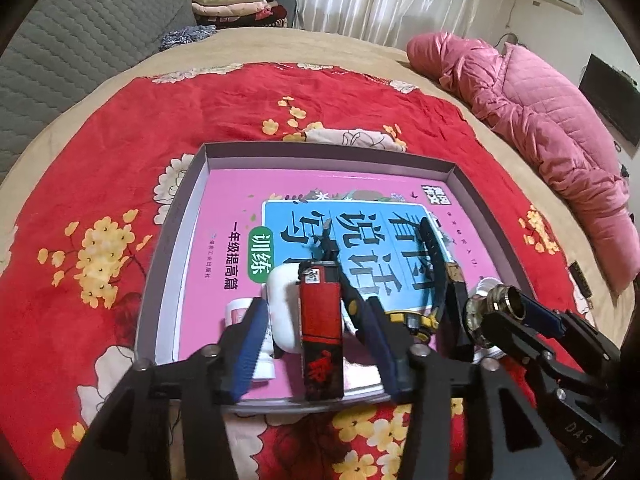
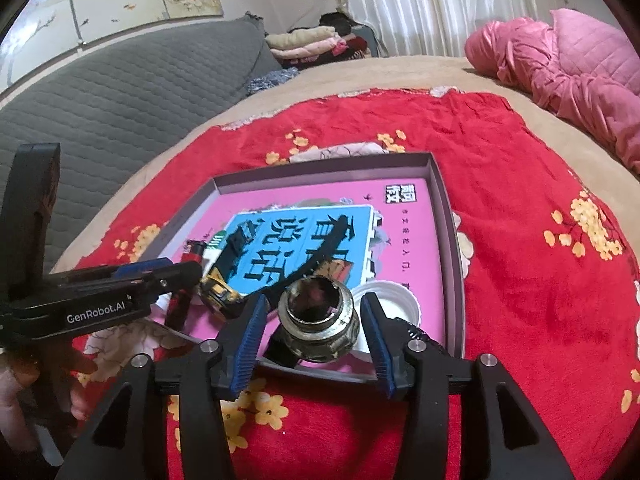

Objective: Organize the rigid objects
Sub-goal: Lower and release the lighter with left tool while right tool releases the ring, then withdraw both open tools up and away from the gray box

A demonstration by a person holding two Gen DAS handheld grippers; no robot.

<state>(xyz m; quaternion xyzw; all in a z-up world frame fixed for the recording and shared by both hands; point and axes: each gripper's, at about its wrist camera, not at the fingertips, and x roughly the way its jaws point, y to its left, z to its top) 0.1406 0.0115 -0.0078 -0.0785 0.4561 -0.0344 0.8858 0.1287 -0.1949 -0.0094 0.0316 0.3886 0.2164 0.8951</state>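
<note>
two grippers: both hover over the near edge of the grey tray, which sits on the red floral cloth and holds a pink and blue book.
left gripper: fingers apart; the red lighter stands in the gap at lower centre, and i cannot tell whether either pad touches it.
right gripper: fingers apart on either side of the metal fitting, with a visible gap on each side, so it looks released or not yet gripped.
task things: lighter, white case, small white tube, watch with its black strap, fitting and white lid all lie bunched at the lower end of the tray, on top of the book.
step in hand: judged as placing or squaring up items inside the tray, the lighter on one side and the fitting on the other.
next move: probably a clean lift out or a firm close; either needs care, as the neighbours crowd in and the fitting could roll.
left view only: the white case and tube beside the lighter, and the right gripper's fingers at lower right.
right view only: the fitting's open bore, the lid behind it, the gap at each pad.
hidden: the lighter's base.
</note>
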